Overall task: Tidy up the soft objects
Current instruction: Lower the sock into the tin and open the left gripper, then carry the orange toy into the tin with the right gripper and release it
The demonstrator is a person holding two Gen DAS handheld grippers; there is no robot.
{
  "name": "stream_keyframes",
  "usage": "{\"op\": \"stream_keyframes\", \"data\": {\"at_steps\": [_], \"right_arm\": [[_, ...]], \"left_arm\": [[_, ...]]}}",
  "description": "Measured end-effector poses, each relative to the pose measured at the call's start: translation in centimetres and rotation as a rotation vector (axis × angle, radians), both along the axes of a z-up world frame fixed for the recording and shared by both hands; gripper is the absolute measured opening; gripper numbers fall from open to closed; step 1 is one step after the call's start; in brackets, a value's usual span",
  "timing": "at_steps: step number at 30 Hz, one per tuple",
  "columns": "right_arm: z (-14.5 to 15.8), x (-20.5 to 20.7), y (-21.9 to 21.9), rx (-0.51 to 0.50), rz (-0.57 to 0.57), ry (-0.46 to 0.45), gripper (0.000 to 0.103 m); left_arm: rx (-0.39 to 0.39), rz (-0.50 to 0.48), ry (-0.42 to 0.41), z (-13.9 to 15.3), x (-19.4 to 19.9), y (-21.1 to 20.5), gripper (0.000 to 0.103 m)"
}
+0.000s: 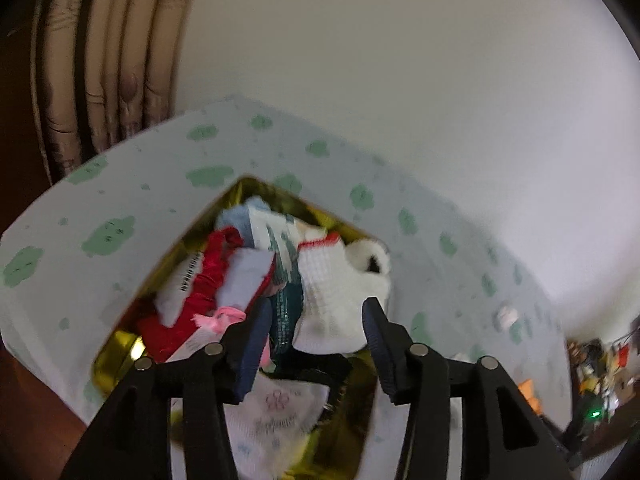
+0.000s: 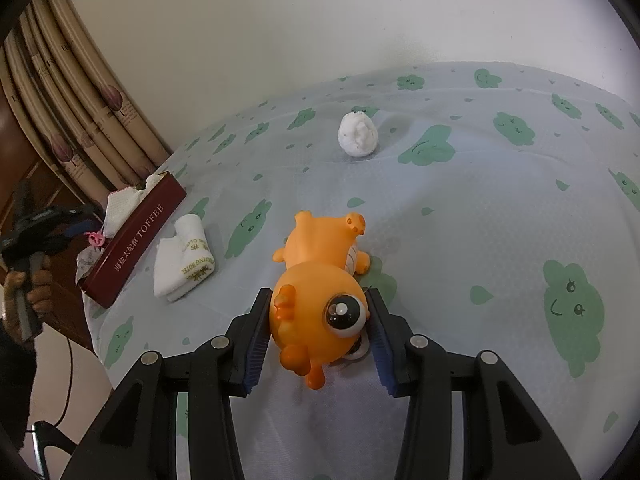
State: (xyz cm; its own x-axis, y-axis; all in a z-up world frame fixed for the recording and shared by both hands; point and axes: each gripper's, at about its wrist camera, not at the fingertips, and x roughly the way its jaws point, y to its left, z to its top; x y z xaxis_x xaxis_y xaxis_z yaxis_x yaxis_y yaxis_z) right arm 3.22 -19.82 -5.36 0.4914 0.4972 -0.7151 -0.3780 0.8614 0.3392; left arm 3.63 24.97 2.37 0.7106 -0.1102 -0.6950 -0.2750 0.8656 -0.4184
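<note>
Fingers first: my right gripper (image 2: pixel 318 322) is closed partway onto the head of the orange squeezable rubber big-eyed animal toy (image 2: pixel 320 280), one pad against each side of it. The toy lies on the pale cloth with green cloud prints (image 2: pixel 480 208) that covers the desk. My left gripper (image 1: pixel 316 332) stands about half open over the gold-lined tin box (image 1: pixel 116 356); nothing is pressed between its pads, and a white waffle-weave cloth with red trim (image 1: pixel 332 292) lies just beyond the tips.

Box contents: red ruffled fabric (image 1: pixel 208 268), socks and packets, heaped to the rim. From outside it reads as a dark red toffee tin (image 2: pixel 136 240). A folded white hotel towel (image 2: pixel 184 260) sits just beside it; a white fuzzy ball (image 2: pixel 358 134) lies well apart, farther back.

Risks, as I judge them:
- Rounded, slick toy head: it may squirt out of the pads on lifting.
- Squeezing harder could deform it and let it roll.
- Box already overfull: cloths hanging over the rim may spill when more goes in.
- Left pads could snag the waffle cloth and drag it out.
</note>
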Motion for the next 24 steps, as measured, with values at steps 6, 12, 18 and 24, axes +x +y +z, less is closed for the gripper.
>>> {"op": "stream_keyframes", "data": {"at_steps": [6, 12, 18, 24], "right_arm": [[0.3, 0.0, -0.5, 0.014, -0.016, 0.021, 0.042], [2.3, -1.2, 1.3, 0.027, 0.02, 0.005, 0.042], [6.6, -2.3, 7.7, 0.104, 0.171, -0.038, 0.042], [8.4, -2.9, 17.4, 0.152, 0.355, -0.028, 0.042]], "left_arm": [[0.081, 0.134, -0.023, 1.4, -5.8, 0.0, 0.055], [0.149, 0.23, -0.02, -0.1, -10.9, -0.7, 0.055], [0.153, 0.286, 0.022, -1.5, -13.0, -0.5, 0.055], [0.169, 0.307, 0.088, -2.3, -12.8, 0.4, 0.055]]}}
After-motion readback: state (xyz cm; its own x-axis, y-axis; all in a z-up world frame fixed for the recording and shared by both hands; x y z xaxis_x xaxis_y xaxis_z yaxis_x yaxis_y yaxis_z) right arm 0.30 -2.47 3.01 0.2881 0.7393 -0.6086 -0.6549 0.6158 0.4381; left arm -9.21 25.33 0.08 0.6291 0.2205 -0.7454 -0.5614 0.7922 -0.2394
